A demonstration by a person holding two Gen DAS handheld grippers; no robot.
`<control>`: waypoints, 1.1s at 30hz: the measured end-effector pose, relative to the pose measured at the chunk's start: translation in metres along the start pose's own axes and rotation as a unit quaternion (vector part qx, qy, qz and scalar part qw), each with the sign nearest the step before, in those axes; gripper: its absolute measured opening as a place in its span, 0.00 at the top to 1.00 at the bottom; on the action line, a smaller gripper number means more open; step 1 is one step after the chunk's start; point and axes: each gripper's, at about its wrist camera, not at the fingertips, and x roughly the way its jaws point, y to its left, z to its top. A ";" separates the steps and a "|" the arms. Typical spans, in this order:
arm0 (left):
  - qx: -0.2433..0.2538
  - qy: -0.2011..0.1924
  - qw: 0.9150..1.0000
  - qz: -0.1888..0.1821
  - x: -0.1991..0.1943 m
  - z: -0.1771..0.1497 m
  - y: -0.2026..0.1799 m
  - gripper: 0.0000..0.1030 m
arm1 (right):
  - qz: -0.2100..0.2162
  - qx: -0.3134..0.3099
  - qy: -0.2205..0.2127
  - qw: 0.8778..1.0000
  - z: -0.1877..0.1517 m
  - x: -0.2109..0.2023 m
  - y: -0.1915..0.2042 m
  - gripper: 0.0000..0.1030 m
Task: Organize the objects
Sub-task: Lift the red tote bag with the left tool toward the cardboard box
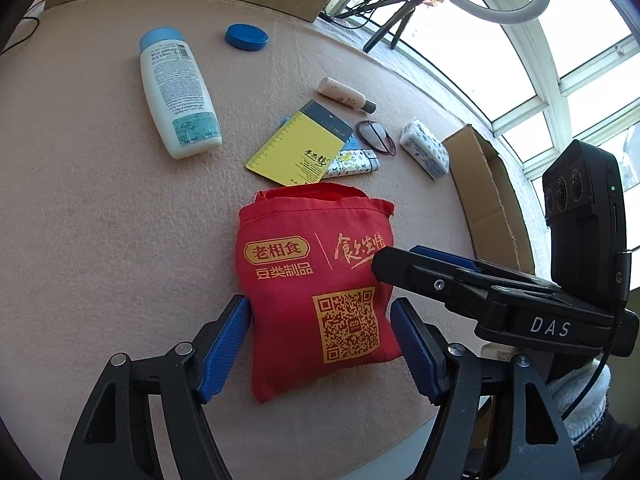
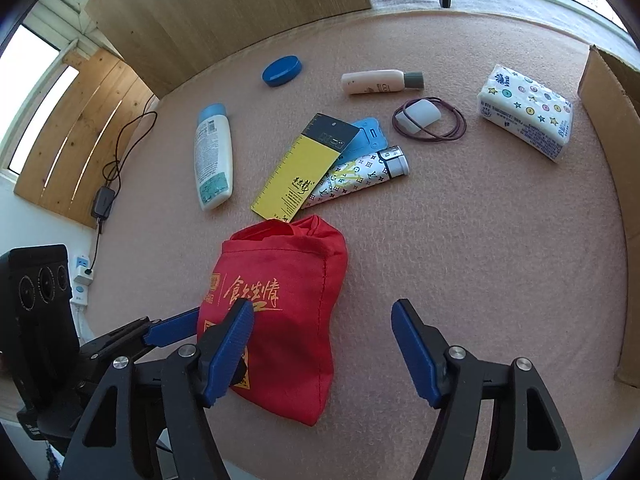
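The red cloth bag (image 1: 316, 300) lay flat on the pink tabletop (image 1: 100, 220), its open mouth turned toward the scattered items beyond. Farthest left lay a white bottle with a pale blue cap (image 1: 176, 92), and past it a blue lid (image 1: 247, 37). Next came a yellow ruler card (image 1: 296, 148) resting on a patterned tube (image 1: 352, 162), then a small cream bottle (image 1: 346, 95), a dark hair tie (image 1: 376, 136), a tissue pack (image 1: 425, 147) and a cardboard box (image 1: 492, 196) at the right edge. The left gripper (image 1: 320, 348) stood with its jaws apart, straddling the bag's lower half. The right gripper (image 2: 322, 356) was likewise spread wide, its left finger over the bag's printed face, the other over bare tabletop.
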 end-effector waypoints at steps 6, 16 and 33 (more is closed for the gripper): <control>0.008 0.002 1.000 0.007 -0.001 0.001 0.001 0.38 | 0.017 0.002 0.016 1.000 0.005 0.008 0.004 0.36; 0.024 0.012 1.000 0.005 0.004 -0.005 -0.012 0.41 | 0.032 0.001 0.029 0.999 0.000 0.012 0.007 0.45; 0.096 0.000 0.995 -0.019 0.008 0.012 -0.101 0.43 | 0.023 0.051 -0.053 0.997 -0.009 -0.068 -0.049 0.47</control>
